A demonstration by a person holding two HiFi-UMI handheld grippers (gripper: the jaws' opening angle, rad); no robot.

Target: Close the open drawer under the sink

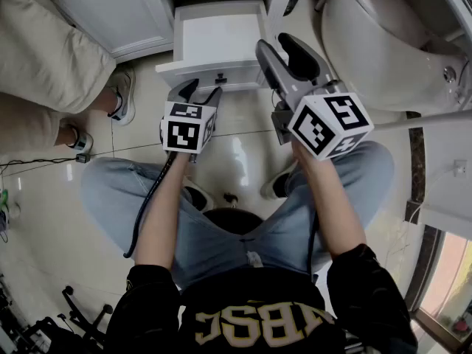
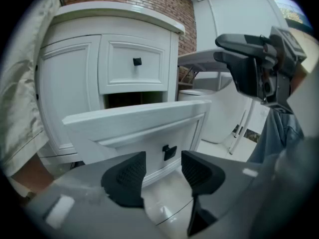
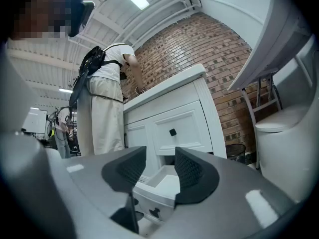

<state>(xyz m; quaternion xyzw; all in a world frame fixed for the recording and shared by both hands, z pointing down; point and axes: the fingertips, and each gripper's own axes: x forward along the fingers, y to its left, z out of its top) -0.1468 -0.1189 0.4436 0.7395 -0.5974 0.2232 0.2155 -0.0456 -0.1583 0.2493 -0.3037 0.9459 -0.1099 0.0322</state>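
Note:
The white vanity's lower drawer [image 1: 221,39] stands pulled out, its inside bare. Its front panel [image 2: 144,128] carries a small black knob [image 2: 169,152]. My left gripper [image 1: 199,91] hangs just in front of that panel, tilted down, open, with nothing between its pads [image 2: 130,176]; the knob shows through the gap, a little way off. My right gripper [image 1: 276,46] is held higher, to the right of the drawer's corner, pointing level at the cabinet. It is open too, and the drawer [image 3: 159,180] appears between and below its pads. The left gripper view also catches the right gripper [image 2: 254,63].
A person in beige trousers [image 1: 51,50] stands at the cabinet's left, shoes near the drawer. A white toilet [image 1: 376,43] is close on the right. The upper drawer [image 2: 135,63] is closed. A black bin [image 3: 237,151] sits by the brick wall. My knees frame the tiled floor [image 1: 236,153].

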